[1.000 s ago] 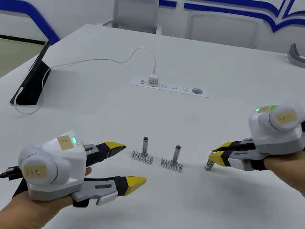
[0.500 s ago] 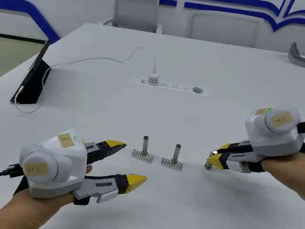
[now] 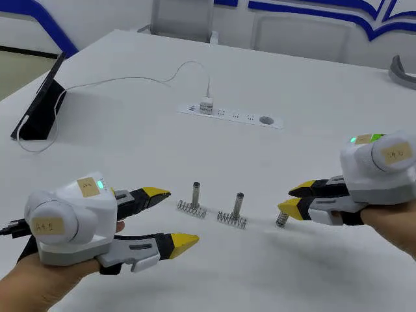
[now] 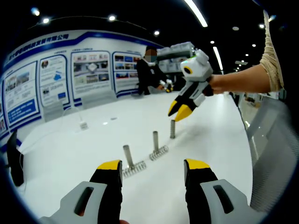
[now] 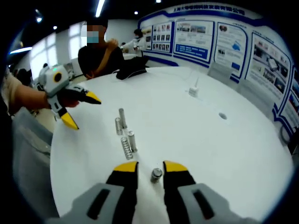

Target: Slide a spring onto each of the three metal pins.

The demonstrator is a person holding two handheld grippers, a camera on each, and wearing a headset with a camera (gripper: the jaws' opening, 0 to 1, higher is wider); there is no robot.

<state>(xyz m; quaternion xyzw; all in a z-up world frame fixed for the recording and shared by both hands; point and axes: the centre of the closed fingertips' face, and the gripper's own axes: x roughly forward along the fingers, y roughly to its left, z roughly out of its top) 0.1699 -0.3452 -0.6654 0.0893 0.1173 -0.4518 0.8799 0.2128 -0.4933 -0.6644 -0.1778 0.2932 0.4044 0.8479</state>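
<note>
Three metal pins stand in a row on the white table. The left pin (image 3: 195,194) and the middle pin (image 3: 238,203) are bare, and a loose spring (image 3: 192,208) (image 3: 232,220) lies at the foot of each. The right pin (image 3: 282,220) has a spring coiled round it. My right gripper (image 3: 291,199) hovers just above that pin, jaws slightly apart and holding nothing; the pin top (image 5: 156,175) shows between them. My left gripper (image 3: 170,216) is wide open and empty, left of the pins, which stand ahead of its jaws (image 4: 127,156).
A white power strip (image 3: 231,117) with a plugged-in cable lies farther back. A dark tablet (image 3: 39,107) leans at the table's left edge. A chair (image 3: 182,19) stands beyond the far edge. A person (image 5: 96,51) sits at the table.
My right gripper has risen a little off the right pin and its jaws stand slightly wider. The left gripper, pins and loose springs have stayed put.
</note>
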